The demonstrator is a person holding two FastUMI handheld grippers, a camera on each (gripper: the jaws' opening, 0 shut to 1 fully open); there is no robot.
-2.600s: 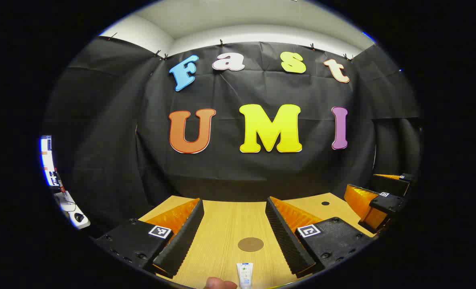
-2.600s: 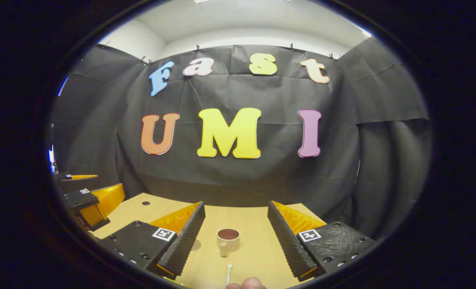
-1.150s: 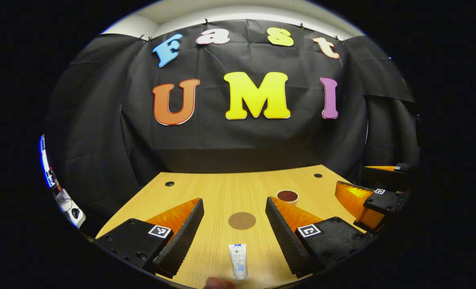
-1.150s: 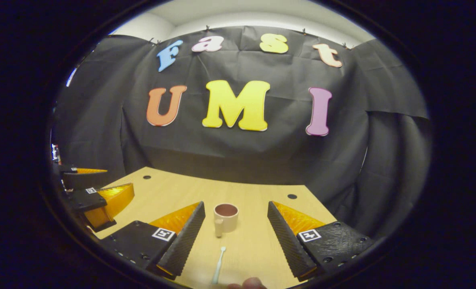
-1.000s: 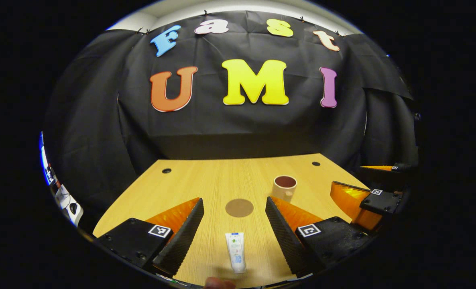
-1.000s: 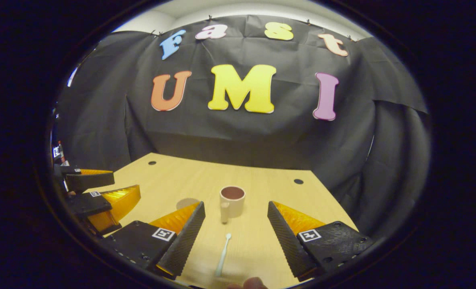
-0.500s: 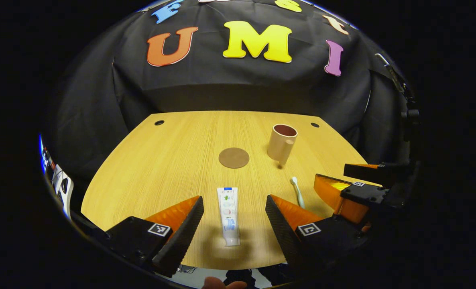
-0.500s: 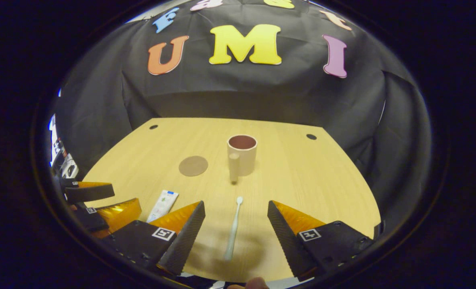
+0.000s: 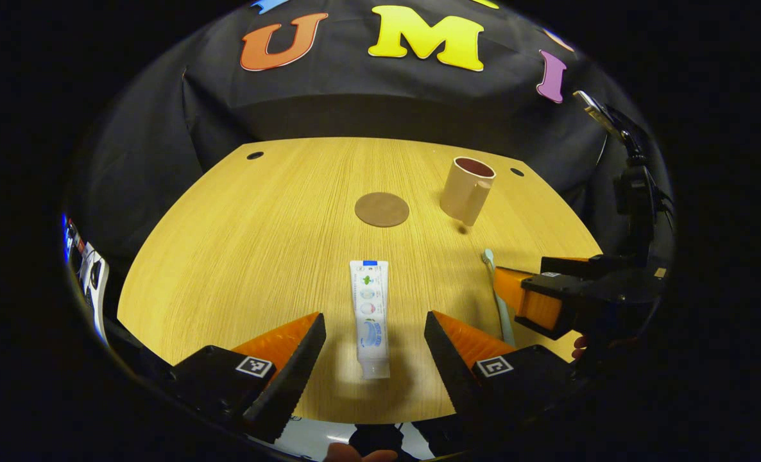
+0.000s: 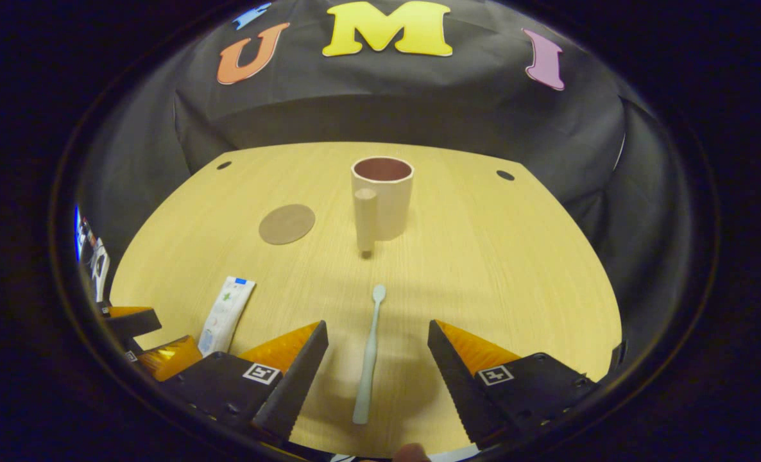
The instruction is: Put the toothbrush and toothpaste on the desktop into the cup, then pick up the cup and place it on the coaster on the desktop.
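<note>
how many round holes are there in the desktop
2. In the right gripper view, one hole sits near the far left corner of the desktop, the other hole near the far right corner, beyond the cup. The grippers may hide others near the front edge.

On the counter (image 10: 515,256) lie one toothbrush (image 10: 367,359), one toothpaste tube (image 10: 225,316), one cup (image 10: 384,205) and one round coaster (image 10: 286,224). Two small dark holes (image 10: 505,175) sit near the counter's far corners. Two tools are present, the left tool (image 9: 374,350) and the right tool (image 10: 377,356).
</note>
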